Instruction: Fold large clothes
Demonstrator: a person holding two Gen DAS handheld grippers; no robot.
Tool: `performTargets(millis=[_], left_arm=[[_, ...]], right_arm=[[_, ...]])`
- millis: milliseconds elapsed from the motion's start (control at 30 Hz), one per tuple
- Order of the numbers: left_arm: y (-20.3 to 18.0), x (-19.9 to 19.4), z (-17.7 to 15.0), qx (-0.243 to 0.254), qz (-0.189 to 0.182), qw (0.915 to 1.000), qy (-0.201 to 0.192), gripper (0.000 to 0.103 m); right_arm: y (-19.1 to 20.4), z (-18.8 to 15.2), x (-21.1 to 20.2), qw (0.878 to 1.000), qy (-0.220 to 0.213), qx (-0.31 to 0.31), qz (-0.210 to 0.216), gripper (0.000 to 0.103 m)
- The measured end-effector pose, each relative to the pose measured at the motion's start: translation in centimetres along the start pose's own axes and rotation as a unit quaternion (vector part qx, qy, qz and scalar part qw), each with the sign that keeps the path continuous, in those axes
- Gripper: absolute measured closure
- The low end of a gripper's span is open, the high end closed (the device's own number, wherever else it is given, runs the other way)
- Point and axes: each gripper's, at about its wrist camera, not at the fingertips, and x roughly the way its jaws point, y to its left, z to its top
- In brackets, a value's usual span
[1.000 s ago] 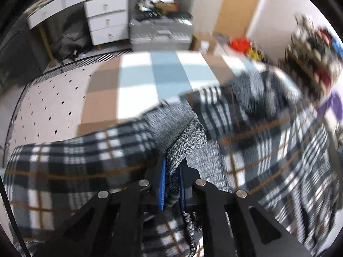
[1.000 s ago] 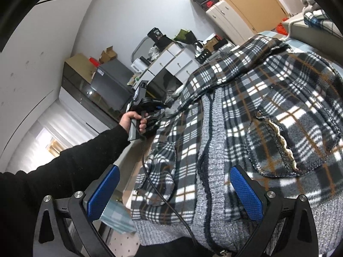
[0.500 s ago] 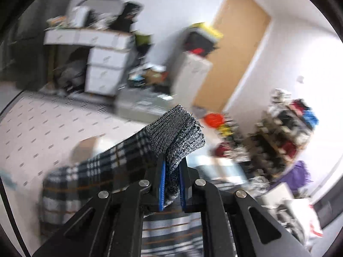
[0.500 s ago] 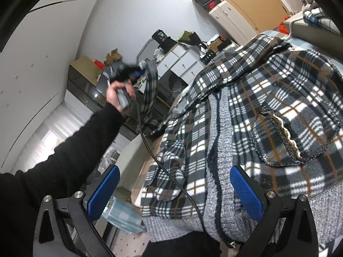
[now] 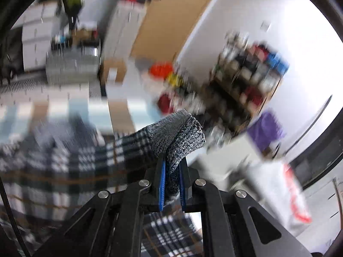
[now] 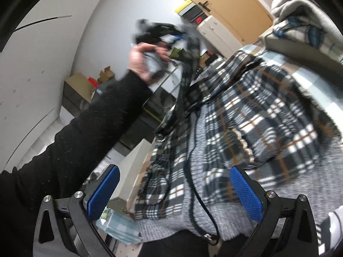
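Left gripper [image 5: 171, 184]: blue pads clamped on the grey knitted cuff [image 5: 180, 132] of a sleeve, lifted high.
Right gripper [image 6: 174, 192]: fingers wide apart, holding nothing, low at the near hem.
Plaid jacket [image 6: 246, 124]: spread on the checked bed cover [image 6: 310, 85], long axis running away from the right gripper.
Sleeve: hung from the left hand [image 6: 143, 62], up and left of the body.
Open room: likely rightward, across the jacket's chest.
Far: blurred shelves [image 5: 246, 75].
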Motion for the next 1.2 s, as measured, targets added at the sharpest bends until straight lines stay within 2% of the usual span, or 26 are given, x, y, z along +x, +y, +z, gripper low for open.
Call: performTargets(millis=[100, 133, 167, 200, 233, 300, 333, 367, 400, 433, 500, 567, 600, 667, 733, 800, 867, 900, 933, 1000, 1200], left_arm=[[-0.8, 4.3, -2.6, 0.024, 0.022, 0.9971, 0.069, 0.097], [-1.1, 4.9, -3.1, 0.025, 0.025, 0.9953, 0.09, 0.097], [-1.1, 5.3, -3.6, 0.023, 0.018, 0.9934, 0.111, 0.092], [-0.3, 4.1, -3.5, 0.021, 0.008, 0.9923, 0.122, 0.088], [-0.2, 3.5, -3.8, 0.017, -0.029, 0.9902, 0.135, 0.082], [-0.8, 0.8, -3.6, 0.036, -0.115, 0.9832, 0.137, 0.072], [-0.8, -0.9, -3.5, 0.05, -0.129, 0.9823, 0.127, 0.056], [-0.3, -2.4, -3.3, 0.058, -0.131, 0.983, 0.115, 0.032], [0.4, -4.6, -3.2, 0.066, -0.134, 0.9841, 0.095, 0.026], [1.5, -6.7, -3.0, 0.073, -0.133, 0.9855, 0.076, 0.024], [4.1, -10.0, -2.7, 0.078, -0.093, 0.9918, 0.039, 0.024], [7.0, -10.3, -2.3, 0.066, -0.034, 0.9969, 0.025, 0.023], [9.1, -10.9, -2.2, 0.056, 0.006, 0.9981, 0.025, 0.023], [13.0, -11.1, -2.9, 0.018, 0.061, 0.9972, 0.038, 0.023], [16.2, -10.6, -3.9, -0.024, 0.088, 0.9943, 0.055, 0.023], [18.6, -10.1, -4.9, -0.056, 0.104, 0.9906, 0.068, 0.023], [20.0, -8.3, -6.0, -0.079, 0.107, 0.9859, 0.102, 0.024], [20.4, -8.1, -6.4, -0.078, 0.107, 0.9855, 0.106, 0.024], [19.7, -8.1, -6.8, -0.053, 0.113, 0.9885, 0.085, 0.023], [18.5, -7.1, -6.9, -0.029, 0.132, 0.9872, 0.085, 0.023], [16.5, -6.3, -6.5, -0.02, 0.163, 0.9814, 0.1, 0.023]], right_arm=[[-0.5, 0.4, -1.5, 1.0, -0.009, -0.004, -0.016, 0.0], [-0.7, 0.5, -2.0, 1.0, -0.013, -0.002, -0.02, 0.0], [-0.9, 0.5, -2.3, 1.0, -0.015, 0.0, -0.022, 0.0], [-1.1, 0.5, -2.6, 1.0, -0.017, 0.003, -0.024, 0.0], [-1.4, 0.5, -2.7, 0.999, -0.019, 0.007, -0.026, 0.0], [-2.0, 0.6, -2.5, 0.999, -0.017, 0.018, -0.026, 0.0], [-2.1, 0.6, -2.4, 0.999, -0.014, 0.023, -0.025, 0.0], [-2.3, 0.6, -2.1, 0.999, -0.012, 0.026, -0.023, 0.0], [-2.2, 0.6, -1.8, 0.999, -0.009, 0.029, -0.018, 0.0], [-2.0, 0.6, -1.7, 0.999, -0.007, 0.027, -0.014, 0.0], [-1.3, 0.5, -1.1, 1.0, -0.003, 0.019, -0.005, 0.0], [-0.6, 0.4, -0.5, 1.0, 0.002, 0.012, 0.002, 0.0], [-0.2, 0.4, -0.1, 1.0, 0.006, 0.006, 0.005, 0.0], [0.5, 0.3, 0.4, 1.0, 0.009, -0.004, 0.002, 0.0], [1.3, 0.4, 1.0, 1.0, 0.014, -0.012, 0.005, 0.0], [2.2, 0.5, 1.3, 1.0, 0.015, -0.022, 0.002, 0.0], [3.0, 0.4, 1.5, 0.999, 0.016, -0.034, -0.003, 0.0], [3.3, 0.5, 1.6, 0.999, 0.016, -0.04, -0.008, 0.0], [3.6, 0.4, 1.6, 0.999, 0.017, -0.046, -0.012, 0.0], [4.1, 0.3, 1.9, 0.998, 0.022, -0.055, -0.022, 0.0], [5.0, 0.0, 2.3, 0.997, 0.029, -0.062, -0.044, 0.0]])
